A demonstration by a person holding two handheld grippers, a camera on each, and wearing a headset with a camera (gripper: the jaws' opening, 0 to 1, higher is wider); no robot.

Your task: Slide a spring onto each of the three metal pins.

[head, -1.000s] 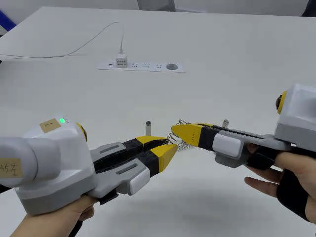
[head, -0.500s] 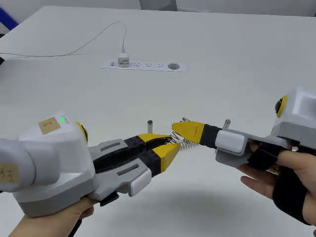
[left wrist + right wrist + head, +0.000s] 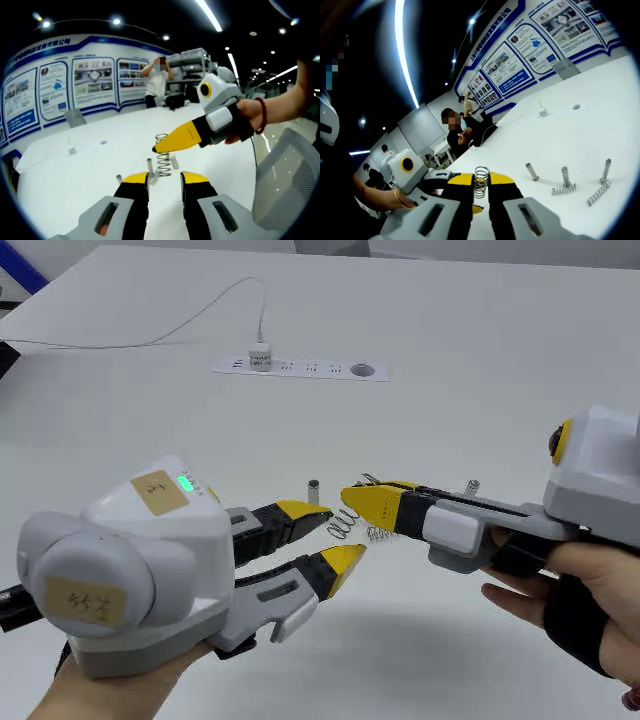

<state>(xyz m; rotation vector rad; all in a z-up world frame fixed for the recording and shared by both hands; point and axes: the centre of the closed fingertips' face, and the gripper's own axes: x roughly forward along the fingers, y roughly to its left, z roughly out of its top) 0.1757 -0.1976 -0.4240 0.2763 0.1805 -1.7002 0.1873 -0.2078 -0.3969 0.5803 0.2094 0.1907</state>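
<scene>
My right gripper (image 3: 353, 499) comes in from the right, shut on a small coil spring (image 3: 480, 182) that hangs from its yellow tips (image 3: 161, 159). My left gripper (image 3: 337, 536) faces it from the left with its jaws open, one above and one below the hanging spring, with nothing gripped. Three short metal pins (image 3: 532, 171) (image 3: 565, 176) (image 3: 605, 171) stand upright on the white table just beyond the tips. Two loose springs (image 3: 564, 189) (image 3: 598, 193) lie on the table by the pins. In the head view one pin (image 3: 313, 490) stands behind the left gripper's tips and another pin (image 3: 472, 486) behind the right gripper.
A white power strip (image 3: 300, 368) with a plugged-in charger and its cable lies at the back of the table (image 3: 480, 360). People stand beyond the table in the gripper views.
My left gripper has opened its jaws, which were shut at the spring before. The right gripper still holds the spring in about the same place.
</scene>
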